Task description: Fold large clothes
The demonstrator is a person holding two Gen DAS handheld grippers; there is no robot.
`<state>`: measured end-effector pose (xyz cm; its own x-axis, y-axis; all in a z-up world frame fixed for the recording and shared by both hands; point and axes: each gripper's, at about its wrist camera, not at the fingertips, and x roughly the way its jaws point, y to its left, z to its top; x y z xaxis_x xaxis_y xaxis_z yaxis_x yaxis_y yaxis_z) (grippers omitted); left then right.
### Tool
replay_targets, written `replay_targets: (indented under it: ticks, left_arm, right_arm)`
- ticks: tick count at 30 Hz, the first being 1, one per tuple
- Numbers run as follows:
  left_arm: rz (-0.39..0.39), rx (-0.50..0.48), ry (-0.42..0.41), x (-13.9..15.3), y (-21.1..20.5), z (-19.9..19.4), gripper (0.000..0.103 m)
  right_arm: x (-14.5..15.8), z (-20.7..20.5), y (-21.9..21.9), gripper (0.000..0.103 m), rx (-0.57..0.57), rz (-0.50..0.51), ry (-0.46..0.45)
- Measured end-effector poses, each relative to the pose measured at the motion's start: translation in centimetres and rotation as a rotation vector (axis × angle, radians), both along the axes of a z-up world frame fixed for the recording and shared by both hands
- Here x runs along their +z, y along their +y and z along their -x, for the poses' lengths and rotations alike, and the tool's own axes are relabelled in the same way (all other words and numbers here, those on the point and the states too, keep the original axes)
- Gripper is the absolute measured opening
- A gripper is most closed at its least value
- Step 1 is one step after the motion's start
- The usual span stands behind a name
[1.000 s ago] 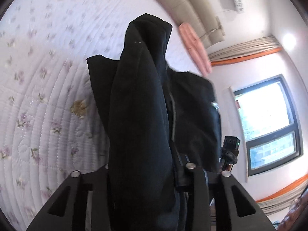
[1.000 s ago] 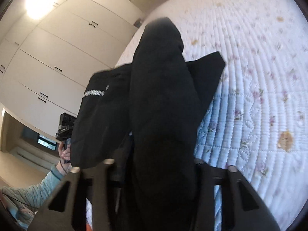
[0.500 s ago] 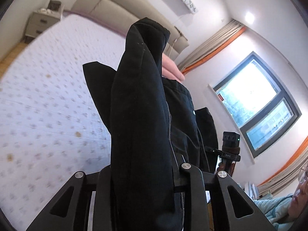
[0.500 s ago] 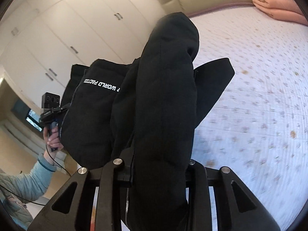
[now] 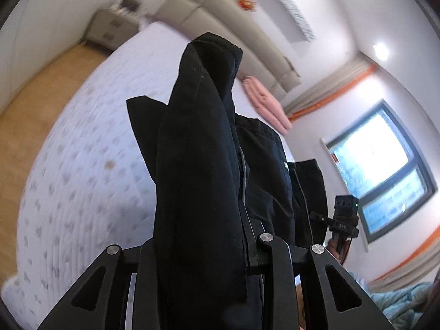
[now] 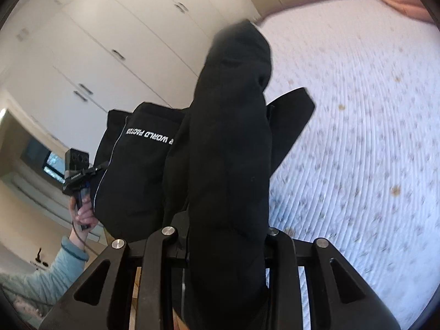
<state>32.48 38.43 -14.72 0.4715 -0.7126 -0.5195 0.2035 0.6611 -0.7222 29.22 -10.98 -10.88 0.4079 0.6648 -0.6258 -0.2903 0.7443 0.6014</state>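
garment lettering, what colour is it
White, printed on the black garment; the lettering shows best in the right wrist view.

Your left matte black two-finger tool (image 5: 205,250): angular plastic arms, triangular cut-outs, round silver screw heads at pivots. Your right matte black two-finger tool (image 6: 220,236): same build, same silver screws. Your pale teal quilted sleeve (image 6: 52,272) with darker cuff; thin black cable trailing beside it.

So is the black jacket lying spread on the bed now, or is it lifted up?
Lifted up. The black jacket hangs bunched between the left gripper and the right gripper, above the bed.
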Motion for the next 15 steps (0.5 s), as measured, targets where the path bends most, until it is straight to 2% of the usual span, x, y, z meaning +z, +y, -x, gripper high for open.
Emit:
replay_targets:
  ticks: [5,7,9,10,11,12,14,15]
  left_arm:
    - [0.038,0.140,0.201,-10.3,4.1,-0.9,0.035]
    - [0.170,0.214,0.286,-15.0,6.8,-0.8,0.053]
    - [0.336,0.305,0.380,-19.5,9.5,0.1,0.067]
    - [0.442,0.320,0.361,-20.7,10.5,0.6,0.062]
    - [0.478,0.339,0.330,-20.8,11.3,1.2,0.061]
    - [0.466,0.345,0.309,-20.5,11.6,1.5,0.061]
    - [0.379,0.338,0.306,-19.6,11.7,1.4,0.062]
    - [0.336,0.330,0.314,-19.1,11.6,1.3,0.064]
  right_arm:
    - [-7.1,-2.1,0.9,0.028,-0.029,0.035,0.120]
    - [-9.2,-2.8,0.0,0.028,-0.070,0.082,0.155]
    - [-11.8,-3.7,-1.5,0.029,-0.109,0.063,0.230]
    - [-13.0,-3.8,-2.3,0.030,-0.123,0.062,0.263]
    - [-14.0,-3.9,-2.6,0.032,-0.132,0.061,0.285]
    - [-15.0,-3.9,-2.9,0.035,-0.143,0.056,0.306]
    - [-16.5,-4.4,-3.7,0.067,-0.187,0.049,0.333]
    - [-17.3,-4.7,-4.2,0.068,-0.216,0.052,0.350]
